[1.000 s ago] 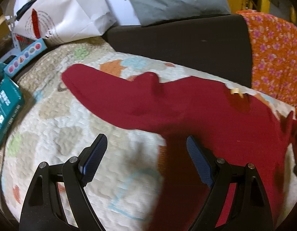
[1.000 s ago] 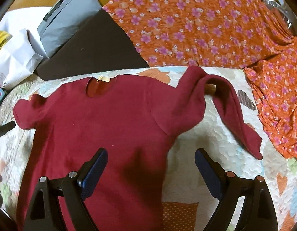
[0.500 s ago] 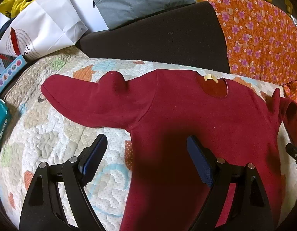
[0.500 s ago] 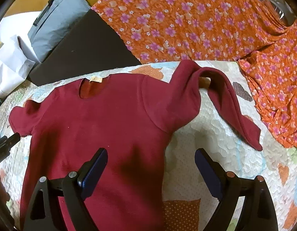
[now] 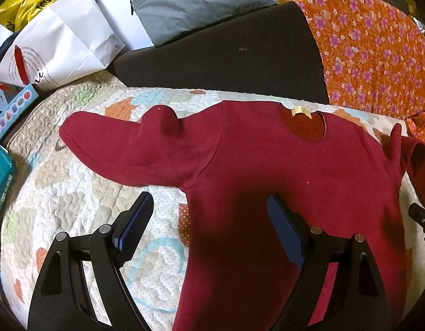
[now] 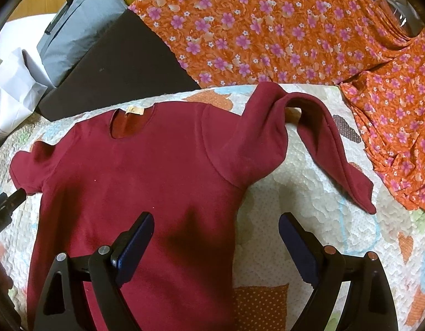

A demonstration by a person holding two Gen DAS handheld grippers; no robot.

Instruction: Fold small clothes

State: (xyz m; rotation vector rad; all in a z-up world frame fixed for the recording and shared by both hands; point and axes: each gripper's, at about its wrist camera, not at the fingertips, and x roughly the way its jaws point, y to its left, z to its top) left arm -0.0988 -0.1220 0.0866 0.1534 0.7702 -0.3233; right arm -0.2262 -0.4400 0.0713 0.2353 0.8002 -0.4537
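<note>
A small dark red long-sleeved shirt (image 5: pixel 281 171) lies spread front-down on a patterned quilt (image 5: pixel 74 193), neck label away from me. It also shows in the right wrist view (image 6: pixel 146 182). Its left sleeve (image 5: pixel 115 140) stretches out to the left with a bump in it. Its right sleeve (image 6: pixel 322 143) is bent and humped, cuff pointing down-right. My left gripper (image 5: pixel 209 215) is open and empty above the shirt's left side edge. My right gripper (image 6: pixel 215 237) is open and empty above the shirt's right side edge.
An orange flowered cloth (image 6: pixel 295 27) lies at the back right, reaching the quilt's right edge. A dark cushion (image 5: pixel 226 55) and grey bag (image 5: pixel 195 2) sit behind the quilt. A white paper bag (image 5: pixel 60 47) and boxes (image 5: pixel 0 184) stand at the left.
Both grippers have pulled back and risen a little, so more of the shirt shows. The left view has swung right, from the sleeve to the shirt's body. The shirt has not moved.
</note>
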